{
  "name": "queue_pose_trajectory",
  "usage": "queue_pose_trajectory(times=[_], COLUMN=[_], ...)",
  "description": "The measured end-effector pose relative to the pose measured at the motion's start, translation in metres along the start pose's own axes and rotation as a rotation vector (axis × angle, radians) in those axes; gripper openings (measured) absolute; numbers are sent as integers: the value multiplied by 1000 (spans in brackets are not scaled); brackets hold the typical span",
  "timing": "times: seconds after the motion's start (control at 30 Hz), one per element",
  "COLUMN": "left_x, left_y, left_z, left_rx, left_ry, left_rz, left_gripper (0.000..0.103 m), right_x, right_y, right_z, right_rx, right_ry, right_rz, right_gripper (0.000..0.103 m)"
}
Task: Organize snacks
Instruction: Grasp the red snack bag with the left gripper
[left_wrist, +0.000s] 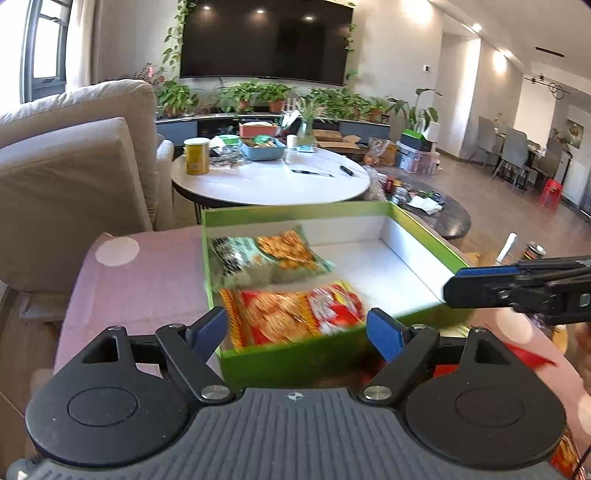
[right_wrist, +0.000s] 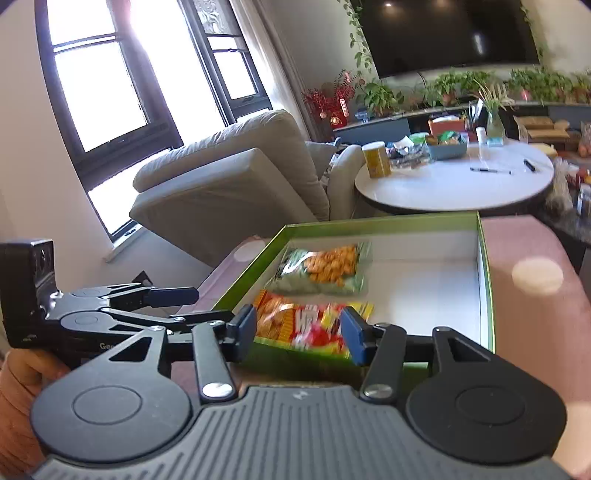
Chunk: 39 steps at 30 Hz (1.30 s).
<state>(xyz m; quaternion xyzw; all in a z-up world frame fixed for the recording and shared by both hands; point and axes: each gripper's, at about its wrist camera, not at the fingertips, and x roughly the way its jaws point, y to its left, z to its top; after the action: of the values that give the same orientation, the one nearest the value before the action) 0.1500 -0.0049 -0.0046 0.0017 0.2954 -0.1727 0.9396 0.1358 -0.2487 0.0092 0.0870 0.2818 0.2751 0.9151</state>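
A green box with a white floor stands on a pink dotted cloth. Two snack bags lie flat in its left part: a green bag of orange crackers at the back and a red and yellow bag at the front. My left gripper hovers open at the box's near edge, over the red bag, with nothing held. My right gripper is open too, just before the near wall, with the red and yellow bag showing behind its gap. The green bag lies beyond. The left gripper sits beside it.
A round white table behind the box carries a yellow canister, a blue tray and pens. A beige sofa stands on the left. On the right, a can and red packets lie beside the box, near the right gripper.
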Motion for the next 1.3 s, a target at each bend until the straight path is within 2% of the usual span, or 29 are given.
queue_pose_trajectory(times=[0.17, 0.37, 0.47, 0.67, 0.87, 0.97, 1.07, 1.13, 1.27, 1.3], left_x=[-4, -6, -6, -4, 1, 0, 0, 1, 3, 2], left_y=[-18, -33, -40, -57, -61, -65, -64, -61, -59, -60], left_z=[-15, -27, -31, -36, -36, -39, -41, -40, -38, -38], left_rx=[5, -21, -19, 32, 14, 30, 25, -2, -41, -38], left_ry=[18, 40, 64, 84, 89, 96, 100, 97, 94, 87], left_rz=[-40, -63, -94, -108, -151, -153, -157, -158, -169, -176], left_gripper=[84, 87, 87, 87, 87, 87, 83, 73, 61, 55], right_x=[7, 1, -1, 2, 1, 0, -3, -5, 3, 7], right_y=[5, -9, -17, -15, -7, -3, -13, -21, -21, -21], right_z=[-6, -16, -19, -23, -28, -28, -27, -26, -21, -21], right_rx=[19, 166, 232, 211, 189, 143, 186, 222, 226, 227], right_ry=[39, 43, 56, 59, 86, 77, 73, 70, 71, 80], right_rz=[-36, -111, -110, -105, 4, -18, 15, 34, 2, -4], right_gripper=[89, 90, 90, 90, 90, 90, 90, 90, 90, 90])
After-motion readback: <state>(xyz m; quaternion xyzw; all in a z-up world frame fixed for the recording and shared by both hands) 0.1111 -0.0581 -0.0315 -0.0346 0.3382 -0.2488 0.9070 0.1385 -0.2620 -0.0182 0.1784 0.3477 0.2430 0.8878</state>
